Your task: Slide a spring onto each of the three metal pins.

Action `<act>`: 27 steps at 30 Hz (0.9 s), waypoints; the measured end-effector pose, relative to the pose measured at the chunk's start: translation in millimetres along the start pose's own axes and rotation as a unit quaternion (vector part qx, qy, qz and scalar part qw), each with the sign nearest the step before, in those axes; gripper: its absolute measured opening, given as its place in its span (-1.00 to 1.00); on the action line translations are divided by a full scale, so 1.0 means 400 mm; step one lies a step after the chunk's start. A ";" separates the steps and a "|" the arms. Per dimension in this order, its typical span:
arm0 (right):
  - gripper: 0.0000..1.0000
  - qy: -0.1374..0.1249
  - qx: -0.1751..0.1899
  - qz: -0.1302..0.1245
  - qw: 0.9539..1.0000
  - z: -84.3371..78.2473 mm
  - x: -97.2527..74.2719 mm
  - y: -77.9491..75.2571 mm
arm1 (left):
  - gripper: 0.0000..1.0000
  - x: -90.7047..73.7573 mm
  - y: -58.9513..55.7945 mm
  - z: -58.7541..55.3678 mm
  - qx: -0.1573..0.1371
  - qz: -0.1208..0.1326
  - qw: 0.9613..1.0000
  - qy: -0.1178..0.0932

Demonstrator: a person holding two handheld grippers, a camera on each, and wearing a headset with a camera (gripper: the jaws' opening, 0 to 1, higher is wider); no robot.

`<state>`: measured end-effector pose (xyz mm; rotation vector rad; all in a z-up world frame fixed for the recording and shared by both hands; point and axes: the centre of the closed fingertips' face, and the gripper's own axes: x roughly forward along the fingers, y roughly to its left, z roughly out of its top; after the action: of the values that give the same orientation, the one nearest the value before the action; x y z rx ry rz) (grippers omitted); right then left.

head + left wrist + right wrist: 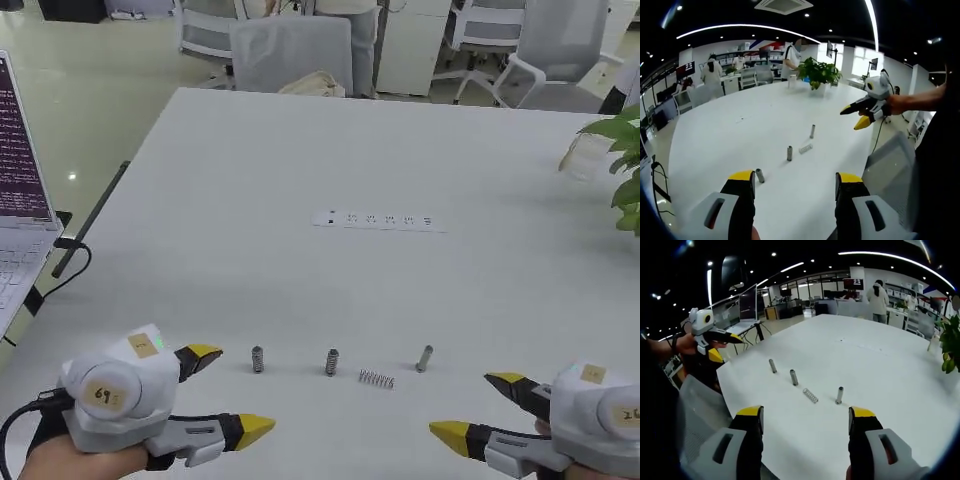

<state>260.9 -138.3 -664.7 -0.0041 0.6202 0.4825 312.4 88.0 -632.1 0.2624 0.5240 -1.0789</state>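
White and broad, the office table carries three short upright metal pins in a row near you. The left pin and the middle pin look already sleeved in coils, while the bare right pin waits. A small loose wire spring lies flat between the middle and right pins, handy for pickup. Your left gripper and right gripper hover with jaws spread and empty, flanking the row.
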 end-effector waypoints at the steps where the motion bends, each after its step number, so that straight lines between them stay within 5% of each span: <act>1: 0.36 0.000 0.000 0.000 1.000 0.000 -0.001 -0.001 | 0.21 0.004 -0.003 0.003 0.002 -0.003 1.000 0.000; 13: 0.41 0.014 -0.011 0.008 1.000 -0.011 -0.010 0.022 | 0.20 0.064 -0.061 0.025 0.041 -0.048 0.998 0.012; 27: 0.39 0.007 -0.007 0.001 1.000 0.000 -0.025 0.024 | 0.14 0.152 -0.114 0.058 0.092 -0.097 0.991 0.026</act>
<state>249.7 -134.1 -657.6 -0.0207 0.6308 0.4896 300.6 10.1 -642.2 0.4091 0.5053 -1.3152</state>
